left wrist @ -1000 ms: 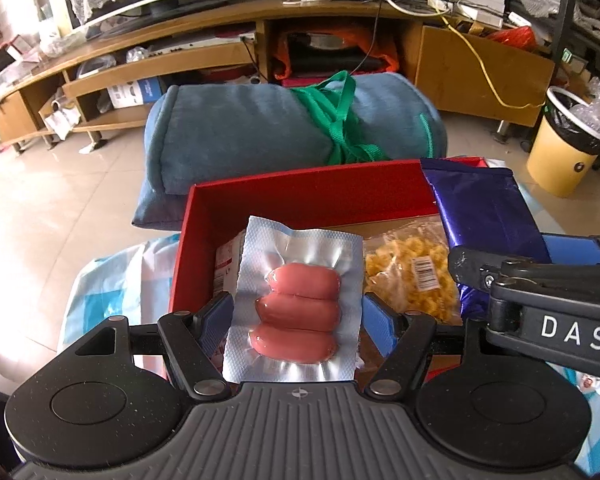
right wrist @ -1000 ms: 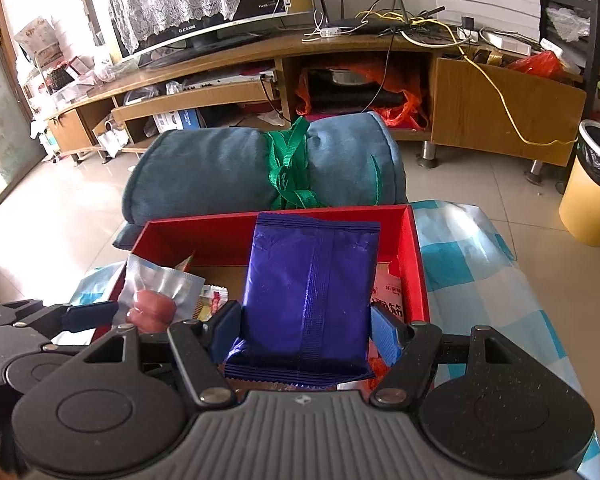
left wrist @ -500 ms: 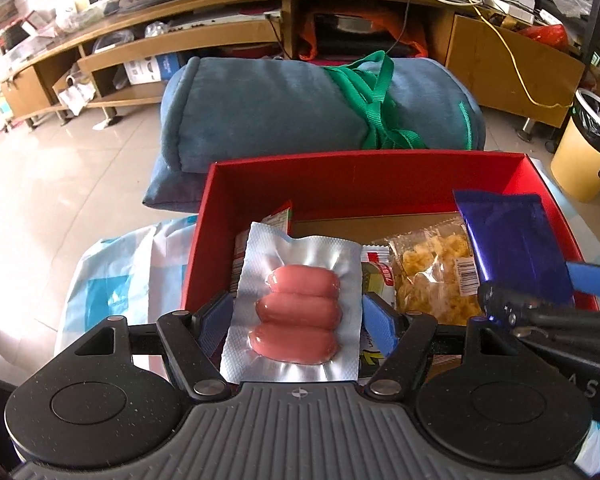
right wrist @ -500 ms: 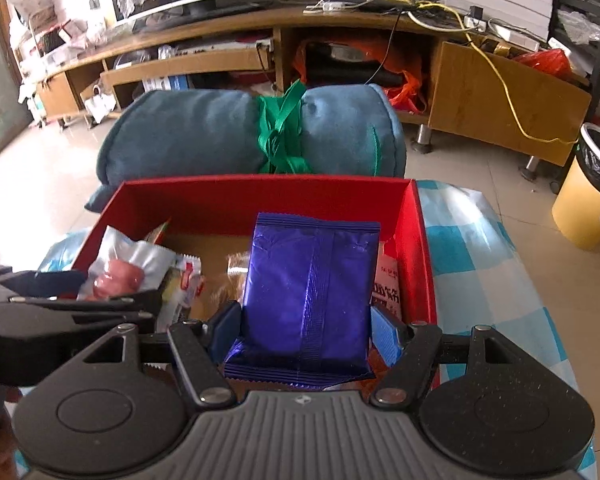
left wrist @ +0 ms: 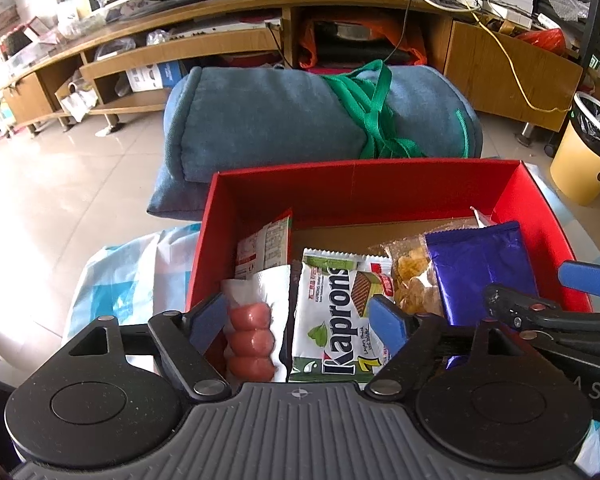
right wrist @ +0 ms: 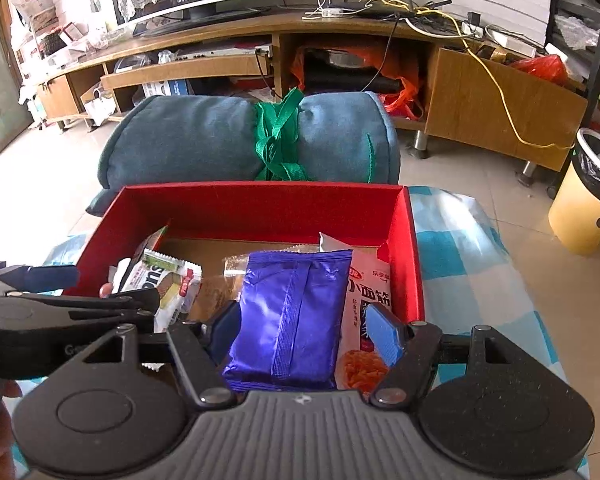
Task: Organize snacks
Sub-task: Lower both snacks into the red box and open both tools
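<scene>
Now we see the left gripper [left wrist: 300, 316] with its jaws just opened wide, and the sausage pack [left wrist: 254, 320] that sat flat between the pads a second ago has tipped onto its edge against the left pad, down in the red box [left wrist: 364, 190] at about eight o'clock. The right pad stands clear of it. Uncovered beside it lies the Kaprons wafer pack [left wrist: 338, 316], near six o'clock of the box, then a clear bag of yellow crisps [left wrist: 410, 276] around four o'clock. Over to the right gripper [right wrist: 302, 330]: it is unchanged, pads clamped on the purple packet [right wrist: 290, 312], which now hangs lower inside the box, over a noodle snack bag [right wrist: 366, 312] by the right wall.
</scene>
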